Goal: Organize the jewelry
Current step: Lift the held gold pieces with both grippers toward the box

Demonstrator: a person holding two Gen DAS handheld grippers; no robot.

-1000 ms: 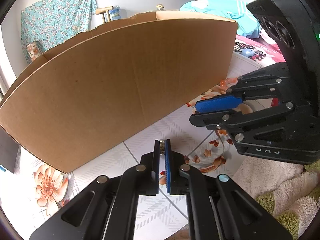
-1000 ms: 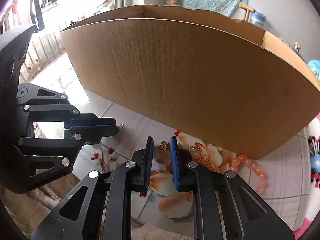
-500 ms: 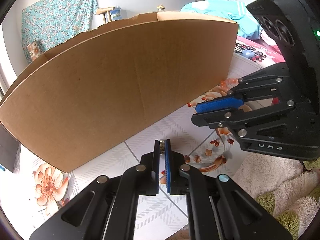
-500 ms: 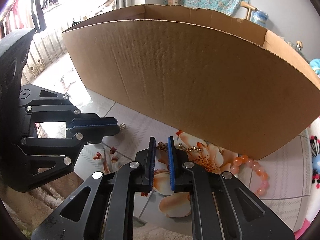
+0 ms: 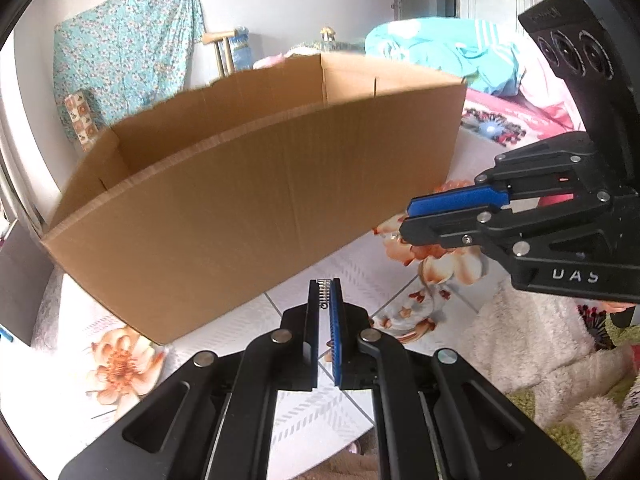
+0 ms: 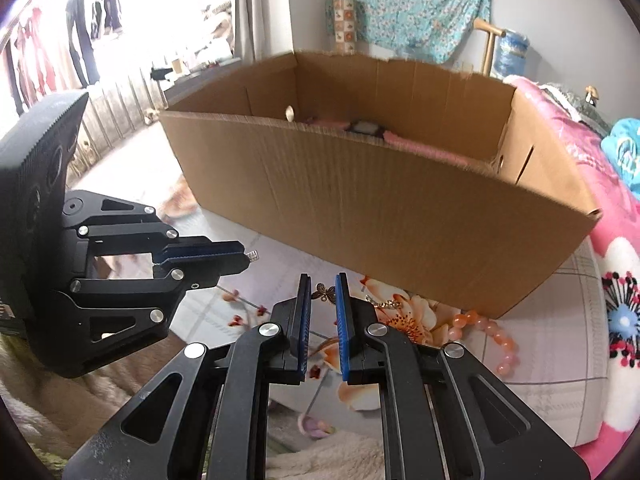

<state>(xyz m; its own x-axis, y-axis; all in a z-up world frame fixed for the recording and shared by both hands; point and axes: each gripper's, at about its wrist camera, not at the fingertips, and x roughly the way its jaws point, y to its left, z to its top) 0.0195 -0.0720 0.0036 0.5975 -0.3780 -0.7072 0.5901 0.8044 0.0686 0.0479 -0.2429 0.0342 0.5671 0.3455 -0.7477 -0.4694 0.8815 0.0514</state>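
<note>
Between the left gripper (image 5: pixel 325 292)'s nearly closed fingers a small silver spring-like piece (image 5: pixel 323 291) is pinched at the tips, too small to identify. Only the right wrist view shows a gold butterfly charm (image 6: pixel 325 292) between the right gripper (image 6: pixel 322 294)'s narrow fingers, its chain (image 6: pixel 382 303) trailing onto the flowered cloth (image 6: pixel 536 344); pad contact is unclear. White letters on that gripper, seen from the left, read "UAS". An orange bead bracelet (image 6: pixel 490 336) lies beside the cardboard box (image 6: pixel 384 216), whose wall half-hides a pink-strapped watch (image 6: pixel 372 130).
</note>
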